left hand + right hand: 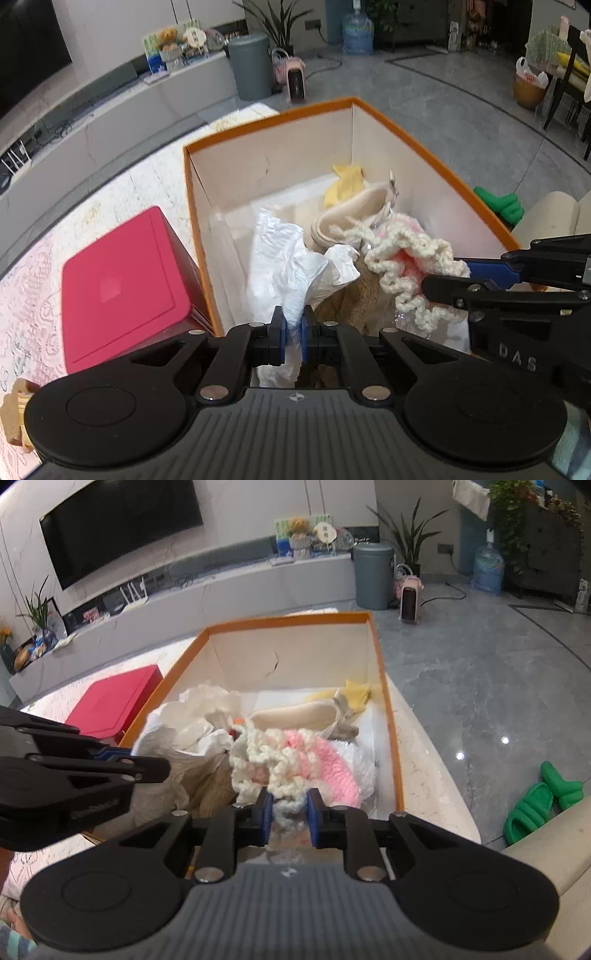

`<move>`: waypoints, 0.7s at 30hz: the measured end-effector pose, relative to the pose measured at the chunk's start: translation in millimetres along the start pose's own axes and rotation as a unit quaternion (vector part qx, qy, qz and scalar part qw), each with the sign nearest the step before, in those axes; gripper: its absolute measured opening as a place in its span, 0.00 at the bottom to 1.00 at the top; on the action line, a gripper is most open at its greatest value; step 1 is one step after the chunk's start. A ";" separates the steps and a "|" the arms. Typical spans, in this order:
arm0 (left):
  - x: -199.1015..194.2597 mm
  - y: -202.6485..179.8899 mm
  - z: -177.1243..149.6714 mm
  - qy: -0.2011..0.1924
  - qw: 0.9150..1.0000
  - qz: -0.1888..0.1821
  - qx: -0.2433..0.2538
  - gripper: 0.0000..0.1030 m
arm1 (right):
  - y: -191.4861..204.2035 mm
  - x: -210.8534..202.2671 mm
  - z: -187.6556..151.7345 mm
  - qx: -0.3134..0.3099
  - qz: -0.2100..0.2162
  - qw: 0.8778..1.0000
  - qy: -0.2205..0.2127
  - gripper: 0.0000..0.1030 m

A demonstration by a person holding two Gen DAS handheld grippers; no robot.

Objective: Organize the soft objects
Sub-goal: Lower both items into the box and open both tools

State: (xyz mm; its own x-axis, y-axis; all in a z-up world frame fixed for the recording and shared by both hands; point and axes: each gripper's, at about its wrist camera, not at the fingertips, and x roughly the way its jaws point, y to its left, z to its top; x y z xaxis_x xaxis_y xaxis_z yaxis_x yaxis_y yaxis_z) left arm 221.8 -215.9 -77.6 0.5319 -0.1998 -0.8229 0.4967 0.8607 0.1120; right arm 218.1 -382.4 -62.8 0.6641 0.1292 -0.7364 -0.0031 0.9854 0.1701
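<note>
Left gripper (292, 325) pinches limp white bag (284, 254); right gripper (289, 808) loosely around floppy knit piece (295, 760), both over orange box (384, 686); light, grab bunched folds.

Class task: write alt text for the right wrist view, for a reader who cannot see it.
The right gripper pinches a cream-and-pink knitted piece over an open orange-rimmed box already holding soft items. At left, the left gripper reaches in beside a crumpled white plastic bag. A red box sits beyond, and green slippers lie on the floor.

You've got a matt cardboard box (384, 686), crinkly white plastic bag (284, 258), chunky knitted yarn piece (295, 760), glossy stone floor (480, 664).
</note>
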 end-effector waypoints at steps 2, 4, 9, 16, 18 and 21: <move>4.4 0.6 1.1 0.017 1.000 -0.012 -0.006 0.08 | 0.1 4.9 1.4 -0.003 0.001 1.000 0.010 0.20; 10.3 2.2 3.7 0.029 0.999 -0.019 -0.013 0.09 | 0.2 7.2 0.2 -0.004 0.004 1.000 0.015 0.21; 15.8 5.6 3.3 0.035 0.999 -0.024 -0.018 0.16 | -0.9 16.8 1.8 -0.003 0.009 1.000 0.026 0.21; 14.1 9.5 -0.6 0.020 0.999 -0.019 -0.016 0.32 | 1.1 16.6 1.0 -0.006 0.006 1.000 0.024 0.24; 7.6 8.7 -1.0 0.011 1.000 -0.016 -0.010 0.35 | 3.5 13.2 0.5 -0.010 0.007 1.000 0.018 0.37; -5.4 13.1 -2.5 -0.010 1.000 -0.011 -0.006 0.52 | 7.3 4.3 0.7 -0.021 -0.008 1.000 0.007 0.51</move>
State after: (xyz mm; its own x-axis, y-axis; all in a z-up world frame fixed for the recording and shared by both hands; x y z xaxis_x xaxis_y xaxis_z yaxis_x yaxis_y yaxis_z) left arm 223.7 -202.3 -73.0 0.5351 -0.2272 -0.8137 0.4992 0.8621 0.0875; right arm 221.4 -374.8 -64.3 0.6537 0.1144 -0.7480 -0.0245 0.9912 0.1301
